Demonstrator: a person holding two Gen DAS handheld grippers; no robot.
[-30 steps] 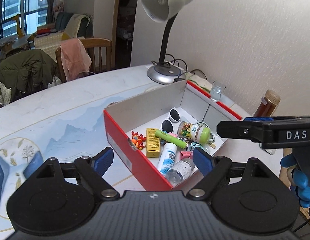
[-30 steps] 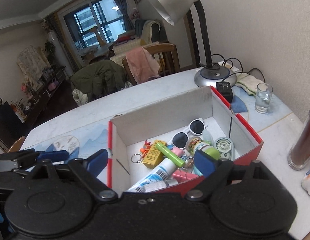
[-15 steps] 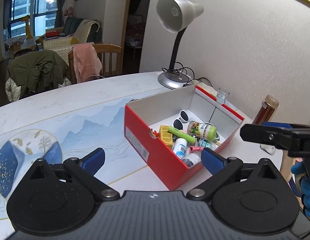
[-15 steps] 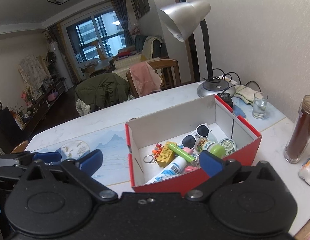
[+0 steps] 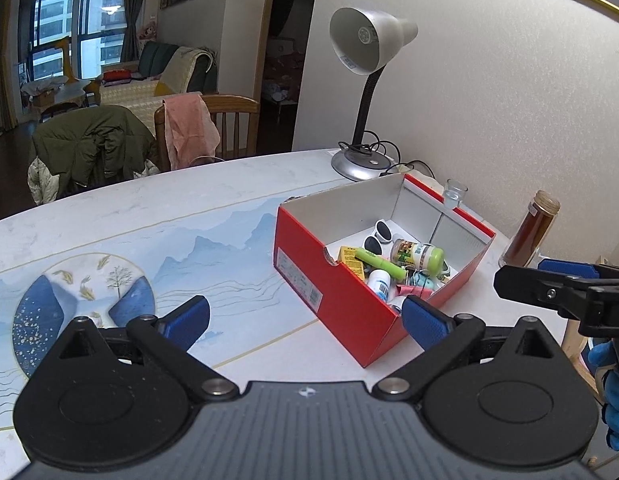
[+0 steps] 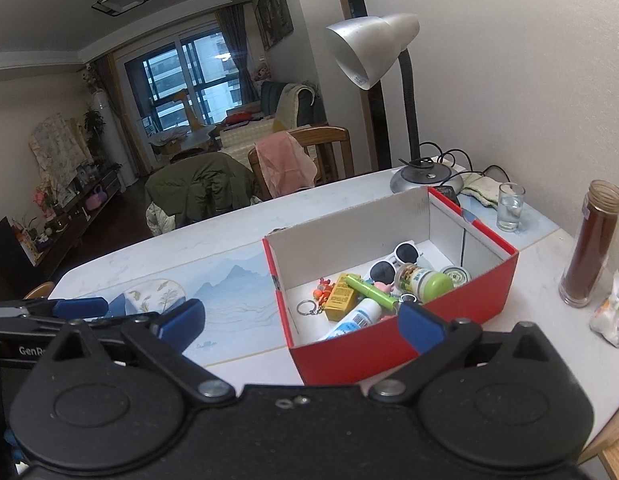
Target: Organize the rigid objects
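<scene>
A red cardboard box stands on the table and holds white sunglasses, a green-capped bottle, a green tube, a yellow packet, a white tube, a keyring and other small items. My left gripper is open and empty, above the table in front of the box. My right gripper is open and empty, back from the box's near wall. Each gripper shows at the edge of the other's view.
A silver desk lamp stands behind the box by the wall. A small glass, a tall brown jar and a white bag stand to the right. Chairs with clothes line the table's far side.
Both grippers have pulled back and up from the box, which now looks smaller and farther. Both stay open and empty.
</scene>
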